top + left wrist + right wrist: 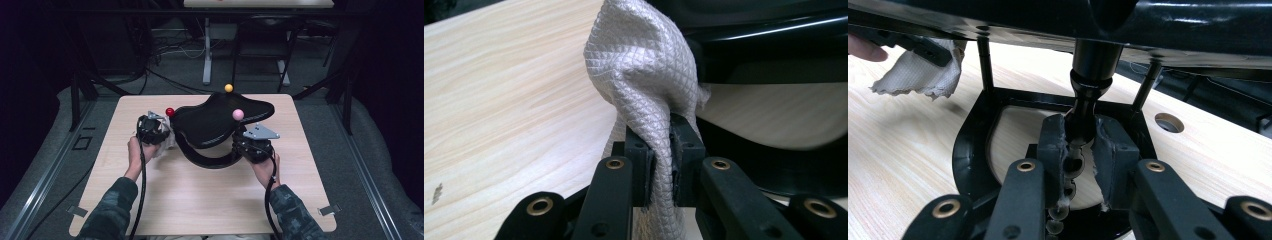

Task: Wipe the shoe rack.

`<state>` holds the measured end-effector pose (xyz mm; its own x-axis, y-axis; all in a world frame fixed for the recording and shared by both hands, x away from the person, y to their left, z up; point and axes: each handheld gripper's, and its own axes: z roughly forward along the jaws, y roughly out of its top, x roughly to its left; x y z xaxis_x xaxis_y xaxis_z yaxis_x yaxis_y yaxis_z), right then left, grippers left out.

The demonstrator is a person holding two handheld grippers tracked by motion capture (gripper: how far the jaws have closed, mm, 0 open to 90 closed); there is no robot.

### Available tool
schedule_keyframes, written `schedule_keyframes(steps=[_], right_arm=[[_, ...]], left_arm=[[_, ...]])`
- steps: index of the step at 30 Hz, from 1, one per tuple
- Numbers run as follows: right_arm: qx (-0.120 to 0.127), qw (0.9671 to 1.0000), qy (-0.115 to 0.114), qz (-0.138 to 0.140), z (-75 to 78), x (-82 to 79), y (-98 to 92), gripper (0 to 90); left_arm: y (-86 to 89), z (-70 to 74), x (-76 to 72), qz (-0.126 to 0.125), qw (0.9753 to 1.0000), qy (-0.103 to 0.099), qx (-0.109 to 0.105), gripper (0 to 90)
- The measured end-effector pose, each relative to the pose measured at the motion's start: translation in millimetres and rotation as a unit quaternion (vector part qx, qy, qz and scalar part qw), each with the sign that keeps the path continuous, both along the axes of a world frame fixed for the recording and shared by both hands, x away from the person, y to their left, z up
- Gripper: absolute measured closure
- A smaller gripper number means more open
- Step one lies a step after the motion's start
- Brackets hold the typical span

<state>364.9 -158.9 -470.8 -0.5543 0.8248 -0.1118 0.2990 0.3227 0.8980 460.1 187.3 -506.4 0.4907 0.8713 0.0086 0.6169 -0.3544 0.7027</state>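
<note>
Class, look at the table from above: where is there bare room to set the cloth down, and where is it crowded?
The table is bare along its near edge between the two forearms, and along its left and right margins. It is crowded mid-table: the black stand fills the far centre, with the left gripper holding the cloth and the right gripper close against it.

The cloth (644, 75) runs down between the pads and off the bottom edge, its end unseen.

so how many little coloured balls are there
3: a red ball by the left gripper, a yellow ball at the far table edge, a pink ball above the right gripper.
</note>
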Motion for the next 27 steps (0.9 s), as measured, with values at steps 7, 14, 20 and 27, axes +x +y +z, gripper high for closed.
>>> schedule_keyframes(steps=[7, 14, 20, 27], right_arm=[[0.002, 1.0, -0.002, 0.001, -0.3, 0.2, -0.1, 74.4], [0.001, 1.0, -0.002, -0.004, -0.1, 0.2, 0.4, 74.3], [0.001, 1.0, -0.001, -0.005, 0.2, 0.3, 0.4, 74.2], [0.002, 1.0, 0.0, -0.005, 0.3, 0.4, 0.4, 74.2]], left_arm=[[6.3, -10.3, -7.3, 0.016, 0.9999, -0.001, -0.004, 80.9], [0.9, -15.4, -38.4, -0.006, 0.9992, -0.018, -0.034, 80.6], [-10.6, -28.9, -68.6, -0.023, 0.9979, -0.032, -0.052, 80.1], [-30.5, -38.2, -86.8, -0.045, 0.9971, -0.036, -0.049, 80.1]])
